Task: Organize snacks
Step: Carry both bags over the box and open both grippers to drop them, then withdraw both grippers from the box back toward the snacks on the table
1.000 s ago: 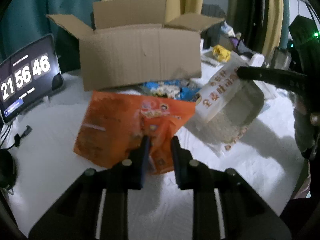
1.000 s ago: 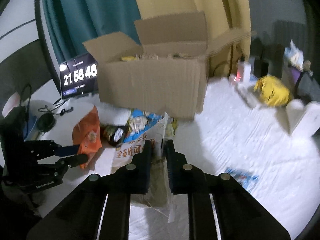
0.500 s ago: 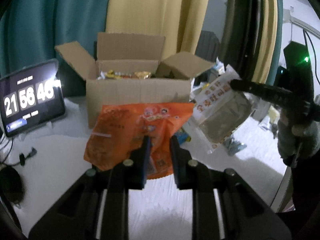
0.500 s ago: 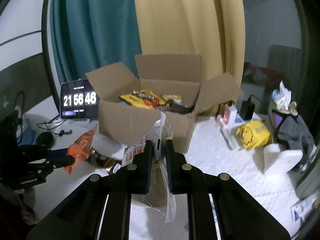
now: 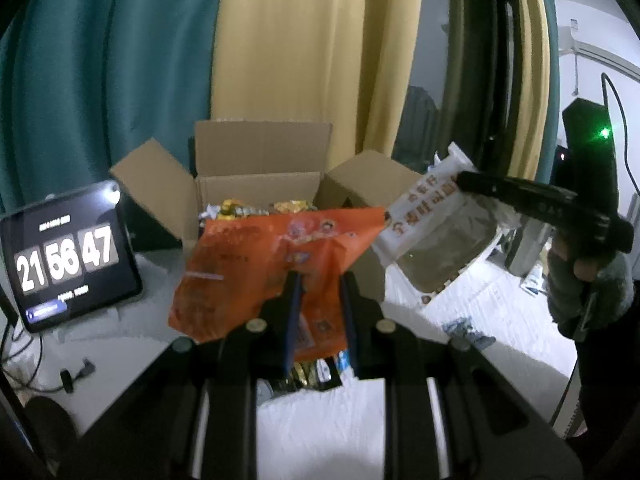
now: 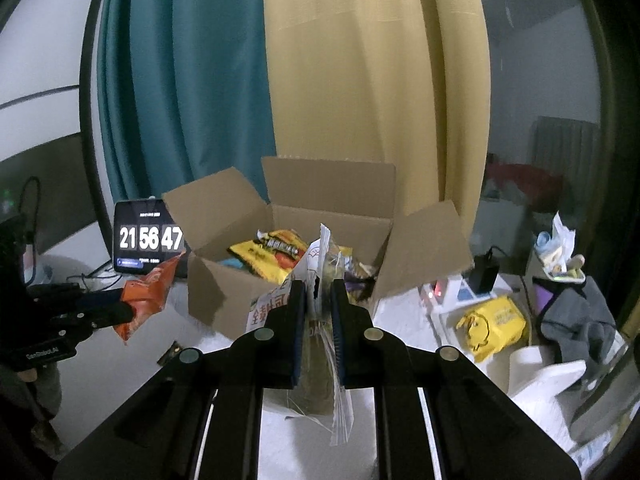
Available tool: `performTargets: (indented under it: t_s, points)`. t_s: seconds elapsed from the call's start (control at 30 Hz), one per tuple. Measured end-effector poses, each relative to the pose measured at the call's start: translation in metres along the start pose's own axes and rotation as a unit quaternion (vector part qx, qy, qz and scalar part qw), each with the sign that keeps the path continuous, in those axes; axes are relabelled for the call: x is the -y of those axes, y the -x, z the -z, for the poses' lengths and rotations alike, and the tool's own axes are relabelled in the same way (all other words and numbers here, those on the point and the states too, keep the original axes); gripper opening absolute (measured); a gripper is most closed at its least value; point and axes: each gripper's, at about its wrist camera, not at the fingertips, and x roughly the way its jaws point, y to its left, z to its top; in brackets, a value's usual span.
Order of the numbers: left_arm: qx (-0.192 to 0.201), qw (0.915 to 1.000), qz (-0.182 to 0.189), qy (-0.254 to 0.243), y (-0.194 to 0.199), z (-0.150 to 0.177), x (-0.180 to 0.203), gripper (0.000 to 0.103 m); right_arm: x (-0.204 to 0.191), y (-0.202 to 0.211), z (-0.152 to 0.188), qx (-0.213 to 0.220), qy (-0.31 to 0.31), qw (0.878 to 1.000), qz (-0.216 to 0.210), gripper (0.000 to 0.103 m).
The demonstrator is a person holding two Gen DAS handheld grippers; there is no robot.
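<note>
Cardboard box already part-filled with snack packs; left gripper fingers clamped on orange snack bag, right gripper fingers clamped on white clear-window bag, both in the air just before the box, not yet dropped in; a few packs left on tabletop

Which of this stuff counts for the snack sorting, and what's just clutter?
Job: orange snack bag in left gripper; white noodle pack in right gripper; cardboard box.
Clutter: clock tablet; yellow bag; grey cloth.

Probably a home bedroom, curtains, radiator
</note>
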Motion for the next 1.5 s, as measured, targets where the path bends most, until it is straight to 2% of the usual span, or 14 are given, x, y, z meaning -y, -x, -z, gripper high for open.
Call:
performTargets:
  t_s: [0.5, 0.87, 0.9, 1.13, 1.2, 1.27, 1.3, 1.33, 1.43, 1.5]
  points:
    - [0.035, 0.999, -0.002, -0.027, -0.034, -0.05, -0.004, 0.02, 0.029, -0.03, -0.04, 0.033, -0.01, 0.999, 0.023, 0.013]
    - [0.05, 0.9983, -0.005, -0.028, -0.069, -0.072, -0.02, 0.017, 0.03, -0.076, -0.059, 0.044, -0.023, 0.998, 0.029, 0.013]
    - [0.051, 0.9984, -0.003, -0.025, -0.074, -0.075, -0.023, 0.014, 0.029, -0.083, -0.061, 0.042, -0.024, 0.998, 0.027, 0.013]
    - [0.056, 0.9982, -0.009, -0.017, -0.109, -0.09, -0.037, 0.014, 0.019, -0.118, -0.069, 0.043, -0.024, 0.999, 0.023, 0.013]
    - [0.045, 0.999, -0.007, -0.006, -0.121, -0.089, -0.043, 0.014, 0.019, -0.131, -0.068, 0.034, -0.028, 0.999, 0.026, 0.014]
    - [0.034, 0.9994, -0.007, 0.004, -0.127, -0.084, -0.049, 0.014, 0.021, -0.149, -0.064, 0.005, -0.033, 0.999, 0.022, 0.014]
    - [0.029, 0.9995, -0.008, 0.007, -0.128, -0.081, -0.051, 0.014, 0.021, -0.155, -0.061, -0.01, -0.032, 0.999, 0.019, 0.015]
    - [0.027, 0.9996, -0.009, 0.009, -0.129, -0.08, -0.052, 0.014, 0.022, -0.163, -0.057, -0.028, -0.034, 0.999, 0.016, 0.027]
    - [0.02, 0.9995, -0.016, 0.016, -0.128, -0.074, -0.057, 0.015, 0.027, -0.171, -0.047, -0.043, -0.051, 0.997, 0.025, 0.053]
    - [0.016, 0.9995, -0.021, 0.019, -0.125, -0.072, -0.06, 0.018, 0.03, -0.168, -0.043, -0.047, -0.06, 0.997, 0.026, 0.055]
